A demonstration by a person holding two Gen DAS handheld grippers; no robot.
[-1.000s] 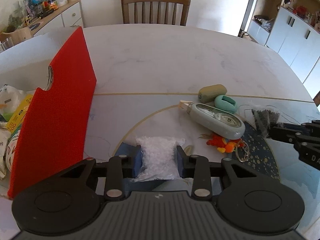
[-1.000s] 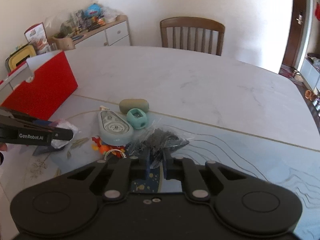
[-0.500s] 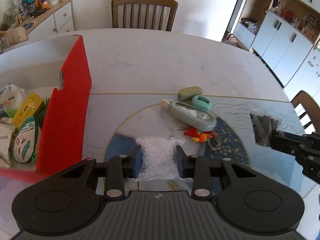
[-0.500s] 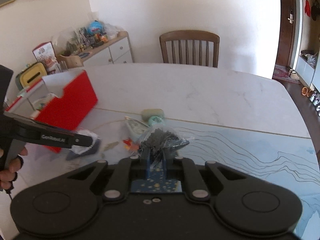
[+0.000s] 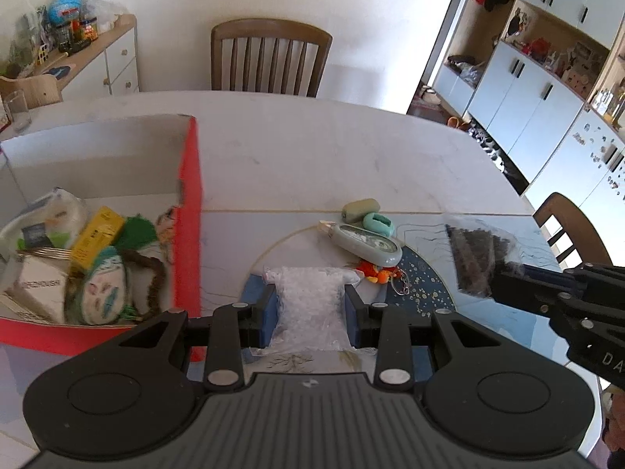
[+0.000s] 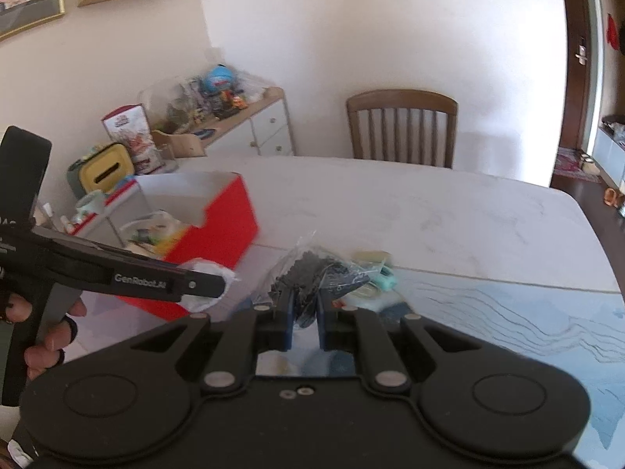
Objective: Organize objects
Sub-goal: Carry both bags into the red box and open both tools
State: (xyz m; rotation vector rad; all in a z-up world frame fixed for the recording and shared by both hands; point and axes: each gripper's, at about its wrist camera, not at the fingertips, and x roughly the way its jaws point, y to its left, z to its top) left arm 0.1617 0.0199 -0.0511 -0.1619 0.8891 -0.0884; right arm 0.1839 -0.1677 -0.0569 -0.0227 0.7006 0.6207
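Note:
My left gripper (image 5: 310, 297) is shut on a clear bag of white beads (image 5: 308, 312), held up off the table. In the right wrist view that gripper (image 6: 218, 287) reaches in from the left with the white bag (image 6: 203, 285) at its tip. My right gripper (image 6: 304, 305) is shut on a clear bag of small black parts (image 6: 312, 277), also lifted; the left wrist view shows this bag (image 5: 476, 262) at the right. A red box (image 5: 189, 215) holding several items stands at the left, seen too in the right wrist view (image 6: 222, 230).
On the table lie a grey-green oval case (image 5: 361, 210), a teal sharpener-like piece (image 5: 378, 222), a grey tape dispenser (image 5: 367, 244) and an orange keychain toy (image 5: 377, 271). A wooden chair (image 5: 269, 58) stands at the far side. A sideboard (image 6: 234, 125) is crowded with clutter.
Both grippers have risen with their bags, so the table and its items look farther away. The red box's inside has come into view at the left.

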